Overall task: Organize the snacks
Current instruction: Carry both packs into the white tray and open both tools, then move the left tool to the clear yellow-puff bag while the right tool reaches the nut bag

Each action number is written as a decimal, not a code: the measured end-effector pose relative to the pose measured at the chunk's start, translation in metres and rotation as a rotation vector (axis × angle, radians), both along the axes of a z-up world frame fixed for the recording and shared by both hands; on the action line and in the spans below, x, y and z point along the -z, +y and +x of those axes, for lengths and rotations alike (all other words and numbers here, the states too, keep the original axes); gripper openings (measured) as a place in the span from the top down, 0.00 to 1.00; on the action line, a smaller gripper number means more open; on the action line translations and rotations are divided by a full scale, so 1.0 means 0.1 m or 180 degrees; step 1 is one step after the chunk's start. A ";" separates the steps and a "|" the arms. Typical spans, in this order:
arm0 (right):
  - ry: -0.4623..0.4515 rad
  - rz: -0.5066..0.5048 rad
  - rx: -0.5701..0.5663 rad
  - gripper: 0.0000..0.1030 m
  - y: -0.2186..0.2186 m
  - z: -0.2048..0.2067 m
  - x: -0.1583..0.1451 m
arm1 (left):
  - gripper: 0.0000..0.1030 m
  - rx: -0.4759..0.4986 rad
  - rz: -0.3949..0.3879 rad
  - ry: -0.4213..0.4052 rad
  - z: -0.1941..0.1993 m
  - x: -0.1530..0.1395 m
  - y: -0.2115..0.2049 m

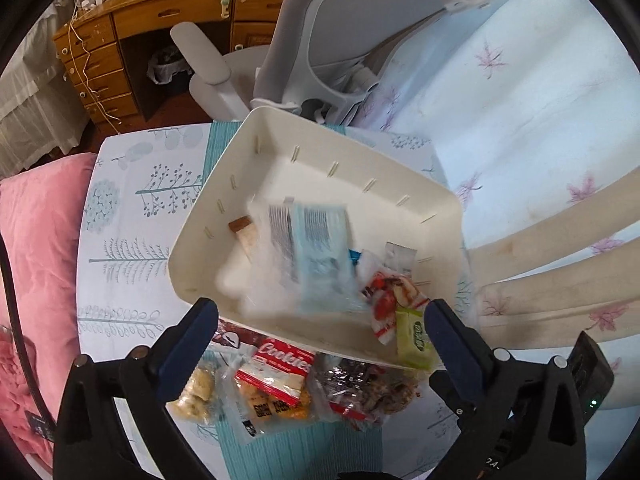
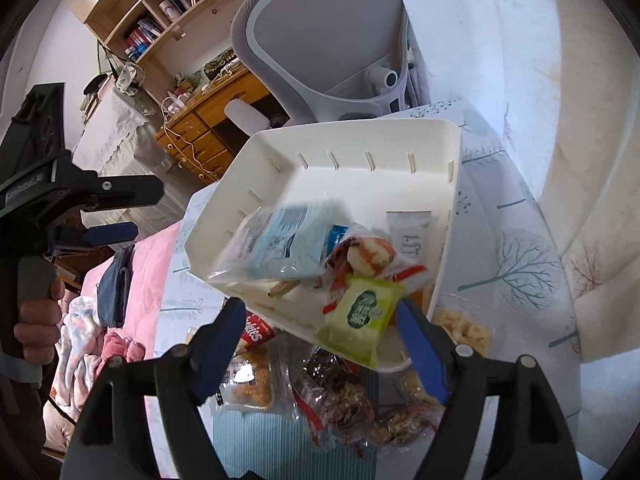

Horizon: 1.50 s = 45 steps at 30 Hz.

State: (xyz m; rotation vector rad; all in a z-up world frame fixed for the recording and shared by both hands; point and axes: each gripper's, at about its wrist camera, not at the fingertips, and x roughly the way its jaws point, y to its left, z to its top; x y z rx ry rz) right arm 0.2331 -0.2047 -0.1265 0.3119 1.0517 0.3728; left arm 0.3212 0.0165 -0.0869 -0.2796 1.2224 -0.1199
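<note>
Just ahead of both jaws, white tray [image 1: 280,152] tilted, snacks inside: blurred blue packet [image 1: 320,256], green packet [image 2: 360,316] at near rim. Left gripper [image 1: 320,328] and right gripper [image 2: 320,332] jaws wide apart, holding nothing. Cookies bag [image 1: 280,376] on surface below.

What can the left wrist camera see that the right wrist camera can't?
Only the left wrist view shows the pink velvety cushion and the brown-tipped wafer stick lying in the tray.

Only the right wrist view shows the wooden bookshelf with books and the left claw from the side, fingers apart, in a person's hand.

Both show the white plastic tray, the blurred light blue packet, the green wrapped snack and the grey mesh office chair.
</note>
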 end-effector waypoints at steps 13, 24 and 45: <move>-0.0041 0.0162 -0.0147 0.21 -0.35 -0.40 -0.17 | 0.01 -0.0364 -0.0148 -0.0279 -0.85 -0.32 -0.14; 0.0124 0.0326 -0.0135 0.20 -0.49 -0.61 -0.12 | 0.01 -0.0656 -0.0228 -0.0314 -1.59 -0.30 -0.04; 0.0353 0.0410 0.1171 0.20 0.07 -1.45 0.07 | 0.01 0.0120 -0.0138 -0.0114 -1.91 0.04 0.88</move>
